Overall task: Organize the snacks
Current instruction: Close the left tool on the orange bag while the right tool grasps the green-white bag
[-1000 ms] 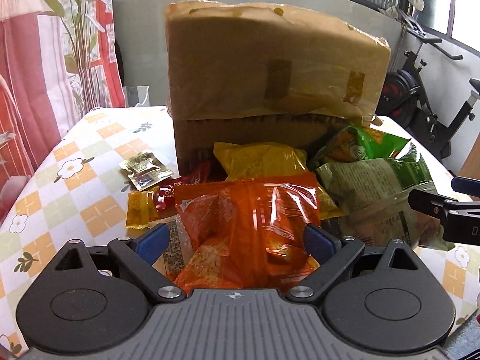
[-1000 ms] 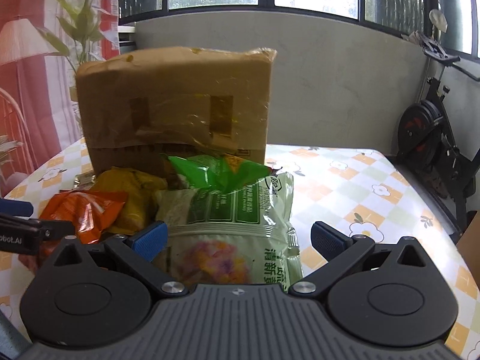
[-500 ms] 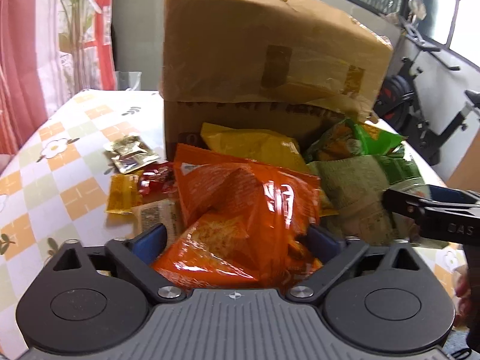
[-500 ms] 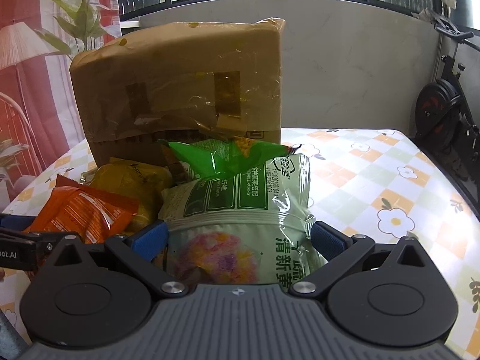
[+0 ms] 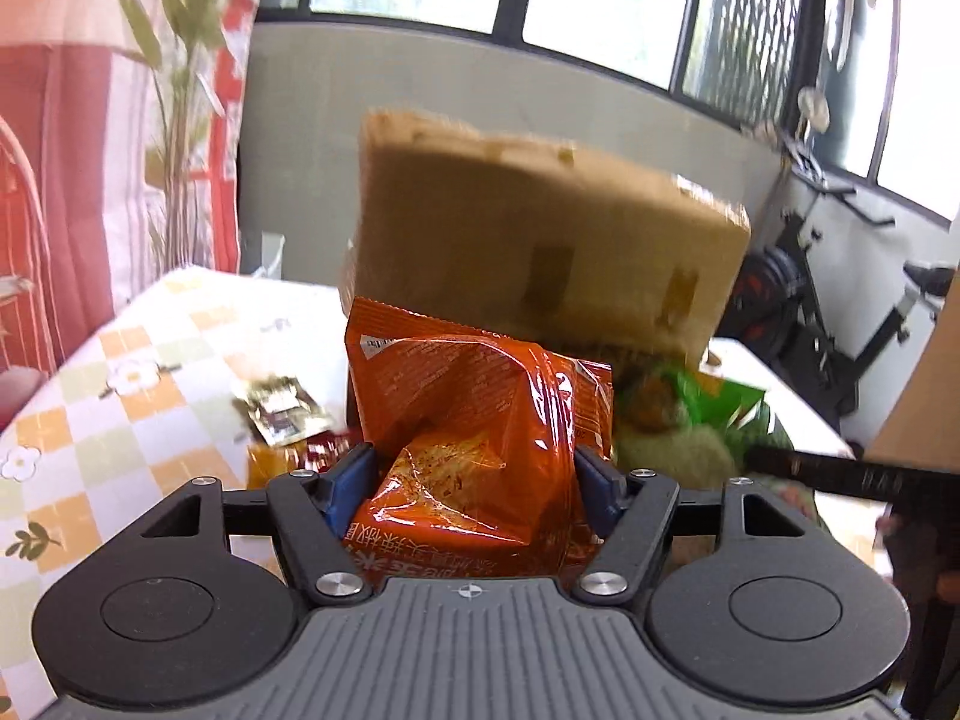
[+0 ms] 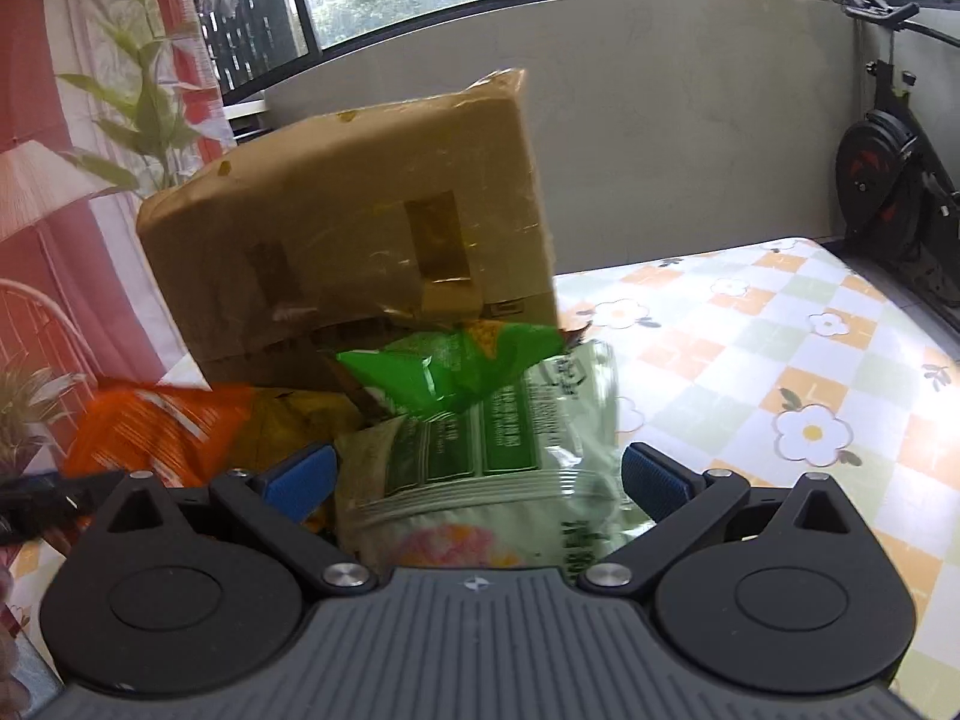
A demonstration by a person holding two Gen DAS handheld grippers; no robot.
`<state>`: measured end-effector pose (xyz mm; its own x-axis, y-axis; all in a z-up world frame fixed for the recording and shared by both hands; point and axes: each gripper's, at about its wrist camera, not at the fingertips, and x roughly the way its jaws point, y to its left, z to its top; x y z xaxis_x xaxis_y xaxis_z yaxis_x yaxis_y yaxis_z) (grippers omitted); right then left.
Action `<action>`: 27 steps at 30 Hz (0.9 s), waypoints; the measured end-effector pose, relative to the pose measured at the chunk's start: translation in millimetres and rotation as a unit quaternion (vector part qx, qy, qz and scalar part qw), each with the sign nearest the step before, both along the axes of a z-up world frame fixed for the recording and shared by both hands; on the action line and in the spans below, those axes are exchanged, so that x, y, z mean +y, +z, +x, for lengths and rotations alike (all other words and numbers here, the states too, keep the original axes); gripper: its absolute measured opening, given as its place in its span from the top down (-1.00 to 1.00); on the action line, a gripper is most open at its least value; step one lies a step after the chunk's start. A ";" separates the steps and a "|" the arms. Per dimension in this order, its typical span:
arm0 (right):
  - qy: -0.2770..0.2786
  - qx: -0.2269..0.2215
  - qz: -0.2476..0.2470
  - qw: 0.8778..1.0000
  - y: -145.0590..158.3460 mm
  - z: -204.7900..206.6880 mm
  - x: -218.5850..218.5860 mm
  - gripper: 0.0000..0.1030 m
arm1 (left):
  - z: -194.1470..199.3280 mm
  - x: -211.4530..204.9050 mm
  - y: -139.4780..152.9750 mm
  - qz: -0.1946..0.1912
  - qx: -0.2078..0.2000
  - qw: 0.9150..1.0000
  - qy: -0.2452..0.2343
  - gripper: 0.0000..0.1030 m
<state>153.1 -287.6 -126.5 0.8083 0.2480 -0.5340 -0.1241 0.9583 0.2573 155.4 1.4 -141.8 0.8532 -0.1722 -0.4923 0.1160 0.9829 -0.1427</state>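
My left gripper (image 5: pixel 474 480) is shut on an orange snack bag (image 5: pixel 480 420) and holds it lifted above the table; the bag also shows in the right wrist view (image 6: pixel 150 426). My right gripper (image 6: pixel 480 474) is open around a pale green snack bag (image 6: pixel 498 438), its blue pads apart from the bag's sides. A bright green bag (image 6: pixel 444 366) lies on top of it, and a yellow bag (image 6: pixel 288 426) lies to its left. A brown cardboard box (image 5: pixel 540 252) stands behind the snacks, also in the right wrist view (image 6: pixel 348 252).
Small sachets (image 5: pixel 282 414) lie on the checked flowered tablecloth (image 6: pixel 780 372) left of the box. An exercise bike (image 6: pixel 888 180) stands beyond the table's right edge. A plant (image 5: pixel 180 90) and red curtain stand at the left.
My left gripper has closed on the orange bag and lifted it, tilting upward. My right gripper has moved closer around the pale green bag and tilted, still open.
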 end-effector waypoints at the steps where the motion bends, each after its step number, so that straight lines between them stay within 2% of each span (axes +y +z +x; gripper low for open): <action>1: -0.001 0.002 -0.004 1.000 -0.7 0.5 -1.6 -1.00 | -0.1 -0.8 0.7 0.002 -0.004 1.000 0.002 -0.39; 7: 0.009 0.008 0.002 1.000 -9.6 11.7 -12.4 -1.00 | -0.8 -2.1 3.1 0.002 0.004 1.000 0.004 -0.39; 13: 0.027 0.049 0.108 0.993 -30.4 25.5 -26.4 -1.00 | -5.0 3.6 2.6 0.001 0.003 1.000 0.002 -0.39; 18: 0.040 0.056 0.132 0.989 -30.0 20.1 -26.5 -0.99 | -5.4 4.1 0.6 0.003 0.010 1.000 0.001 -0.39; 21: 0.035 0.067 0.117 0.990 -22.8 18.8 -25.0 -0.78 | -3.6 5.3 -0.4 0.001 0.012 1.000 0.005 -0.39; 27: 0.037 0.063 0.108 0.991 -9.5 14.0 -19.4 -0.54 | -5.1 9.7 -0.8 -0.002 0.015 1.000 0.013 -0.39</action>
